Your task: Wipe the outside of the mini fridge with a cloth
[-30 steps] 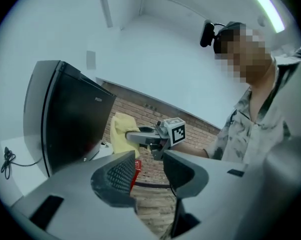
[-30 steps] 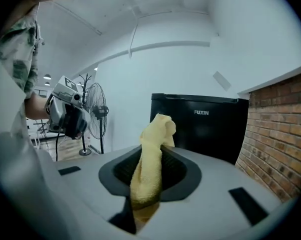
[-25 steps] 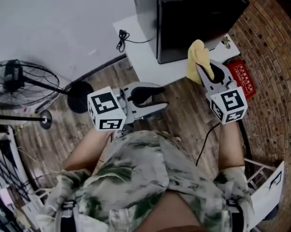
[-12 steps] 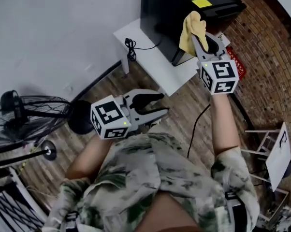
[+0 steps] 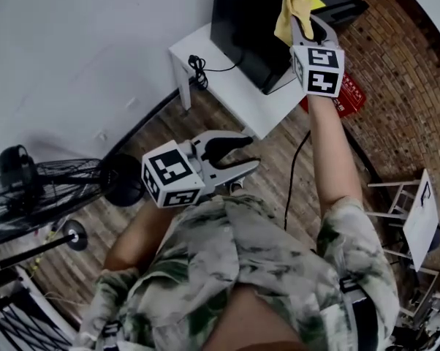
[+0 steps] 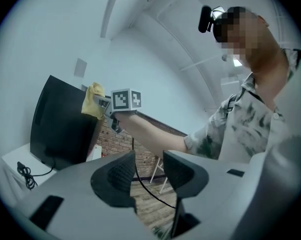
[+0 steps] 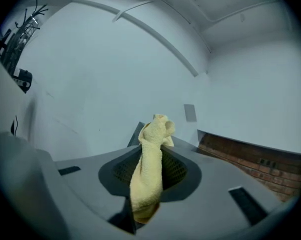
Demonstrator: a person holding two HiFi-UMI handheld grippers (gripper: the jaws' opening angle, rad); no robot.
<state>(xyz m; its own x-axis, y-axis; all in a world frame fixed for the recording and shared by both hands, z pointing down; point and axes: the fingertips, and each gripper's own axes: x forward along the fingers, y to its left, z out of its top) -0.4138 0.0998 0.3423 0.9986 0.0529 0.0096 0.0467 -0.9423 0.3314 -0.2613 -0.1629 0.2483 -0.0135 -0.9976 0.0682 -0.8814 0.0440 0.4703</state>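
The black mini fridge stands on a low white table at the top of the head view. Its dark side also fills the left of the left gripper view. A yellow cloth is pinched in my right gripper, which is raised over the fridge's top. In the right gripper view the cloth hangs bunched between the jaws and hides the fridge. My left gripper is held low near my body, open and holding nothing.
A black power cord lies on the white table. A red box sits beside the table near the brick wall. A black floor fan stands at the left on the wooden floor. White frames stand at the right.
My right gripper has risen with the cloth from in front of the fridge up to its top edge. The left gripper has stayed low and open.
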